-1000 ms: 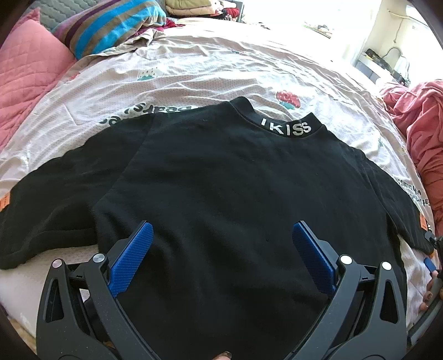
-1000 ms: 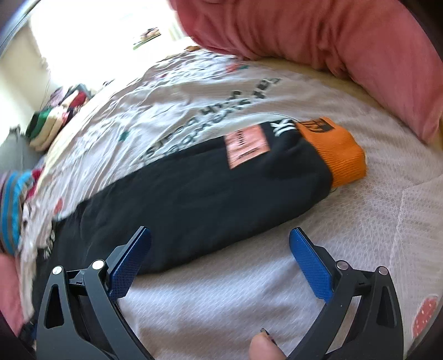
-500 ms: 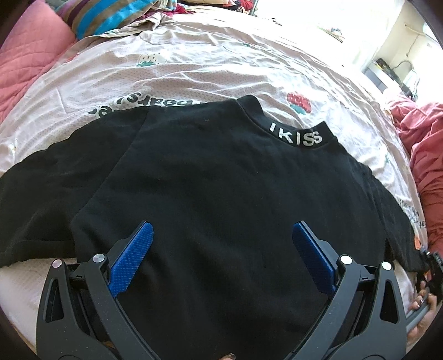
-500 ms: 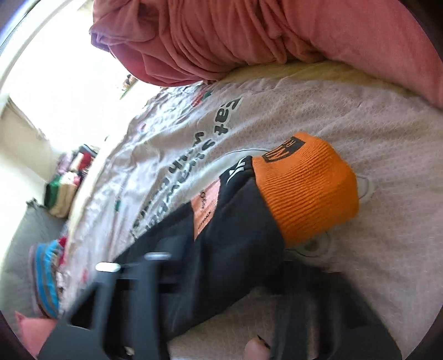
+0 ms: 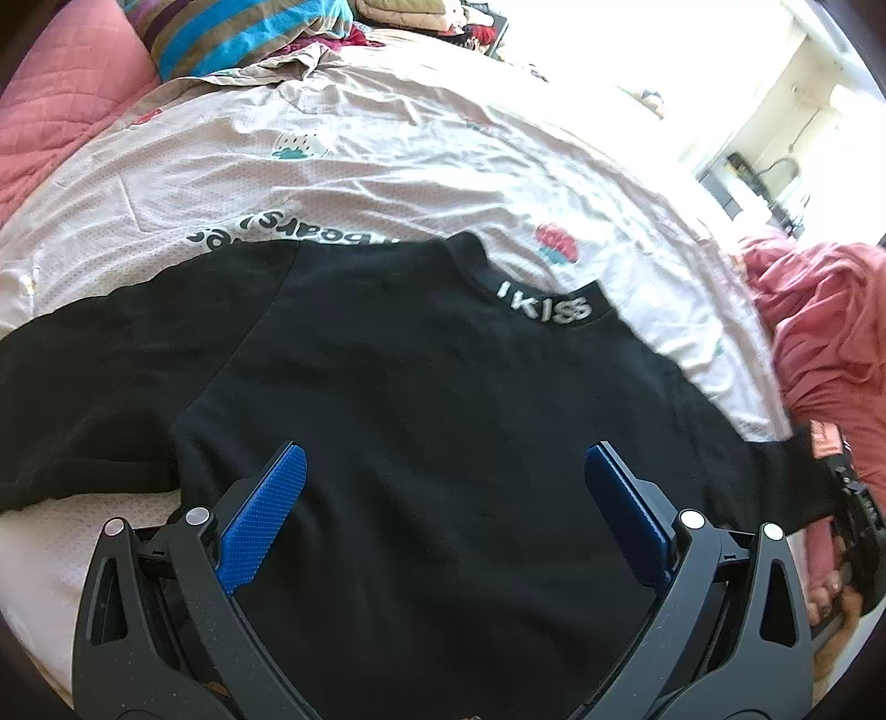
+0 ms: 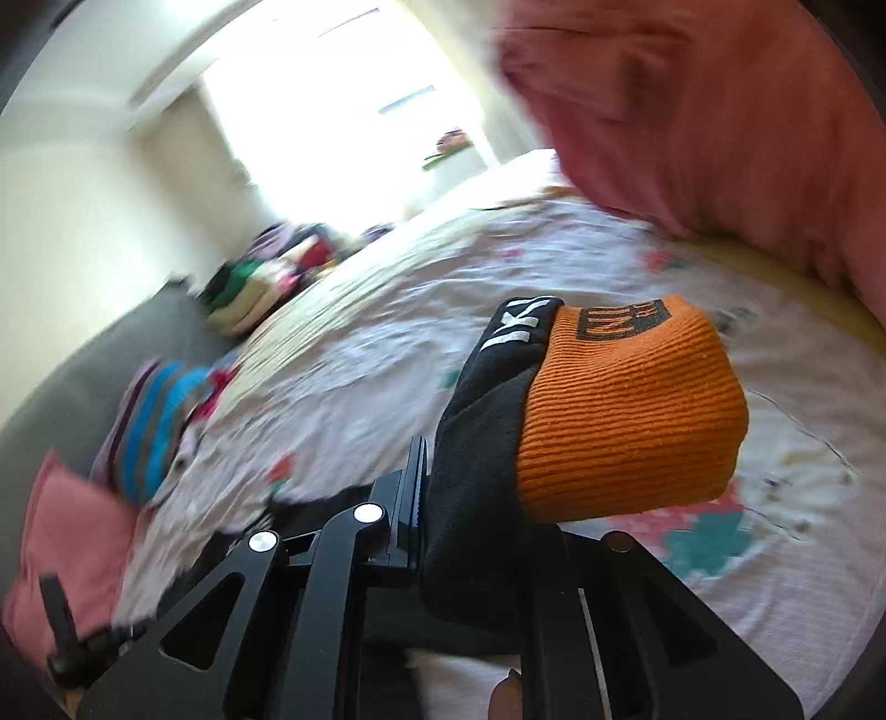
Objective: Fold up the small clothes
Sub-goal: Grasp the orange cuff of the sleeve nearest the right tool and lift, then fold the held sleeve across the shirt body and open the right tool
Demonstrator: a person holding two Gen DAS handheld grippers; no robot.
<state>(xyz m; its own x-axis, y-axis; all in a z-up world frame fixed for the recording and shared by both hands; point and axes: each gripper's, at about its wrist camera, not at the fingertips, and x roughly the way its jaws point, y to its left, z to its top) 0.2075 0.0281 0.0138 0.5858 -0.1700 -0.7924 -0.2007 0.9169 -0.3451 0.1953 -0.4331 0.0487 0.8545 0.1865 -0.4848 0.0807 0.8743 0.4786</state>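
A black sweatshirt with white letters on its collar lies spread flat on the bed. My left gripper is open and hovers over its lower body, with blue pads on both fingers. My right gripper is shut on the sweatshirt's right sleeve, just behind the orange ribbed cuff, and holds it lifted above the sheet. In the left wrist view the right gripper shows at the far right, at the sleeve's end.
The bed has a white printed sheet. A pink blanket is bunched at the right, a pink quilt at the left. A striped pillow and piled clothes lie at the far end.
My right gripper closed on the sleeve near the orange cuff and lifted it off the sheet. My left gripper stayed open over the sweatshirt, shifting slightly.
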